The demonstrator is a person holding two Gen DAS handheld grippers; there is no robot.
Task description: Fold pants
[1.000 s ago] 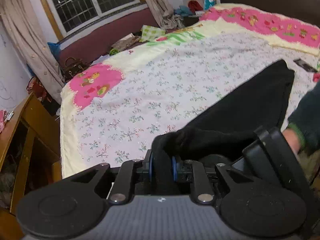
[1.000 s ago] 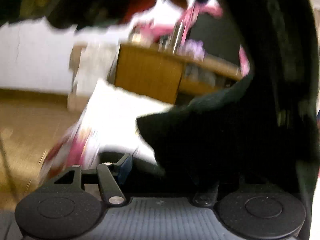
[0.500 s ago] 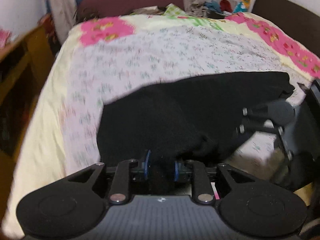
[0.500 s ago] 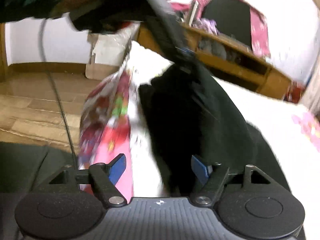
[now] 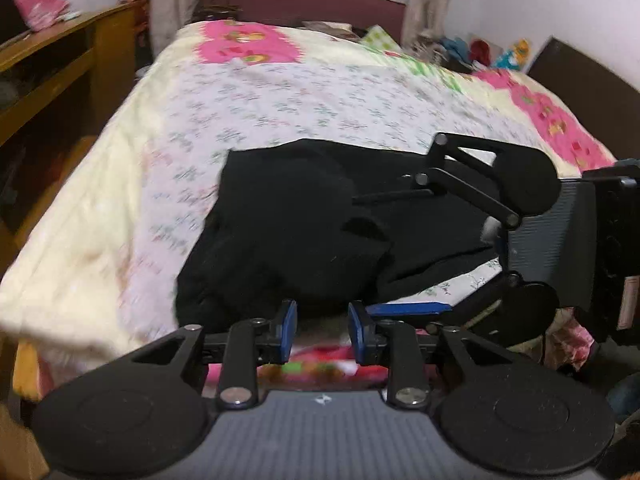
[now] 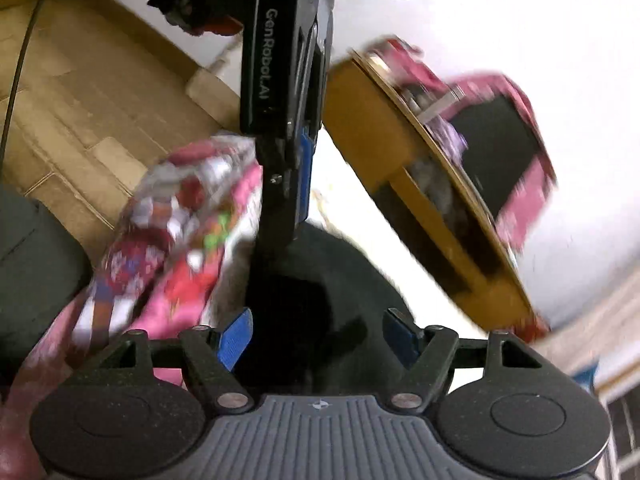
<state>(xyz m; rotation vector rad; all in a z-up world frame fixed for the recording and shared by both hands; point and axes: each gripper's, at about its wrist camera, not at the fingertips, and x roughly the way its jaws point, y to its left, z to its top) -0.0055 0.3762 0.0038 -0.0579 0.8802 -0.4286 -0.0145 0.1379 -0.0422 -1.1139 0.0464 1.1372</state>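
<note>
While the black pants (image 5: 304, 216) lie bunched near the bed's near edge, on the flowered bedspread (image 5: 280, 92), we get our look at the drop. They sit in a rough heap, one part spreading toward the right side of the bed, the bulk rumpled toward the middle of the near edge. Not flat yet, we'd say, so the fold is only begun.

Our left gripper (image 5: 322, 330) hovers just at the near edge, its blue pads a little apart and opening just now, with nothing pinched between them; the cloth lies just beyond the tips. Our right gripper (image 5: 448, 248) comes in from the right over the pants, one finger above the cloth and one along the bed edge. In its own view the fingers stand well spread, dark cloth lying between them but neither pad pressing on it, as far as we can tell through the blur.

To do this well, we reckon we should smooth the heap first: take the cloth at two edges well apart, draw it taut and flat on the bedspread, legs lined up, before any fold. Grabbing the bunched middle risks a lumpy, crooked fold.
</note>
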